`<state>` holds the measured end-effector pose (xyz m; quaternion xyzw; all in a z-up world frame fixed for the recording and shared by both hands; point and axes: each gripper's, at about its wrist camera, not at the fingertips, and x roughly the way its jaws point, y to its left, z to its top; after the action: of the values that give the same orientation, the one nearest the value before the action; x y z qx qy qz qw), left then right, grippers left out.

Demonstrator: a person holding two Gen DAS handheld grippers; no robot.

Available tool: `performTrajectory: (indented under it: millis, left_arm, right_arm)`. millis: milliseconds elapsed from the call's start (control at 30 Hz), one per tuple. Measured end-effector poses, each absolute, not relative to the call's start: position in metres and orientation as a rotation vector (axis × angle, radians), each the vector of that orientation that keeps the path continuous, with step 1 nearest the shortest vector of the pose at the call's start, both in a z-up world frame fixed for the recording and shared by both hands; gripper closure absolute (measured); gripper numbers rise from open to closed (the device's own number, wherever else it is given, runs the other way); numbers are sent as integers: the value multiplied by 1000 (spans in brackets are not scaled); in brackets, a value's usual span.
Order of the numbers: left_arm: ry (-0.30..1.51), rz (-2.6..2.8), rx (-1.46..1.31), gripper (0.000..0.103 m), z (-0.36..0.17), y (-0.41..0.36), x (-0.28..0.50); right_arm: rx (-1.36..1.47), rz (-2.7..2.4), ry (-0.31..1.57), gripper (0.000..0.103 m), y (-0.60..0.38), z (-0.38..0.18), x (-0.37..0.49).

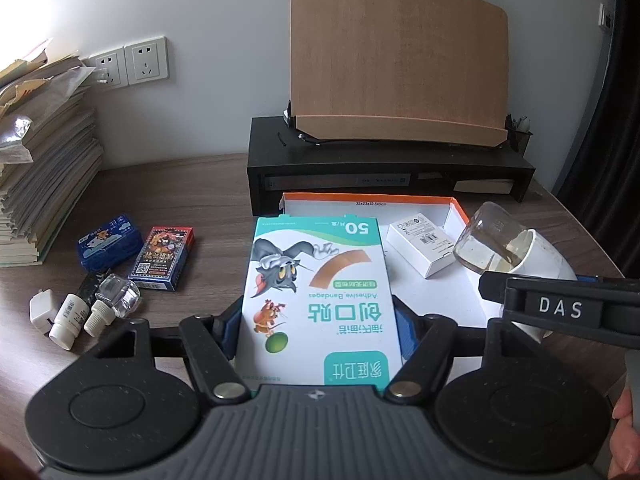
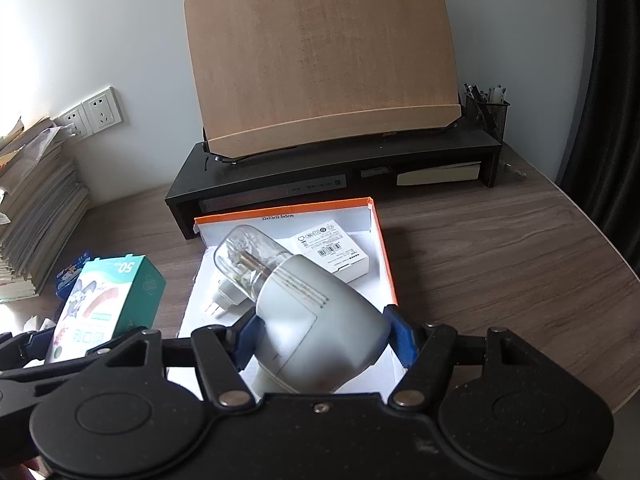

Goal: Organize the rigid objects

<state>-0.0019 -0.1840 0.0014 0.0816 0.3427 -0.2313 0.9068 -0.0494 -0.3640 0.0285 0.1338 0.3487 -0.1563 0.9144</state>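
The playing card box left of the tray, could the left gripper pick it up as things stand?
Probably not yet. The left gripper is shut on the adhesive bandage box. The playing card box lies unobstructed on the desk, so it looks reachable once the fingers are free.

Bandage box: white face, teal bands, grey cat and brown mouse cartoon, green ball. Tray: white inside, orange rim. Lamp: white body, clear bulb. Card box: red-blue print. Tin: blue. Worktop: dark woodgrain. Board: pale wood.
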Motion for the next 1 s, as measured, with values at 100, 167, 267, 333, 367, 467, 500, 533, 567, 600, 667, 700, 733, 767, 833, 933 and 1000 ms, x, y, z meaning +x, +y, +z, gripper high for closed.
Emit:
performTrajectory:
  millis: [100, 167, 267, 333, 367, 467, 500, 533, 567, 600, 667, 700, 733, 767, 833, 933, 1000]
  left_arm:
    - [723, -486, 166, 31, -3, -186, 0]
    - [729, -487, 167, 31, -5, -187, 1]
    - [733, -489, 170, 31, -7, -189, 3]
    - [734, -489, 173, 31, -8, -191, 5]
    - [736, -488, 172, 31, -8, -192, 5]
    - [742, -486, 174, 31, -10, -193, 7]
    - [742, -484, 173, 31, -10, -194, 8]
    - [743, -483, 172, 31, -11, -194, 9]
    - [745, -482, 171, 31, -11, -195, 10]
    - [746, -482, 170, 31, -11, -196, 10]
    - [750, -478, 171, 31, -12, -197, 11]
    - [751, -476, 172, 31, -12, -198, 11]
    - [751, -475, 173, 31, -13, -199, 11]
    - [752, -476, 175, 31, -13, -200, 12]
    - [755, -473, 175, 31, -14, -201, 12]
    - [757, -469, 175, 31, -14, -202, 13]
    - [761, -462, 174, 31, -16, -203, 14]
  right_arm:
    - [276, -325, 725, 24, -366, 26, -48]
    - [277, -330, 729, 24, -366, 25, -47]
    - [279, -332, 735, 24, -368, 23, -45]
    - [280, -334, 738, 24, -369, 22, -44]
    - [279, -335, 740, 24, -369, 21, -43]
    - [278, -336, 744, 24, -371, 19, -41]
    - [278, -338, 746, 24, -372, 19, -40]
    - [279, -339, 747, 24, -372, 18, -39]
    - [279, -338, 748, 24, -373, 18, -38]
    - [279, -339, 749, 24, -373, 18, -37]
    - [278, -340, 750, 24, -374, 17, -36]
    - [279, -339, 751, 24, -375, 16, -35]
    - [278, -340, 752, 24, -374, 16, -34]
    - [277, -340, 754, 24, -374, 16, -34]
    - [277, -340, 755, 24, -375, 15, -32]
    - [277, -343, 758, 24, -375, 14, -31]
    - [276, -344, 761, 24, -376, 13, -30]
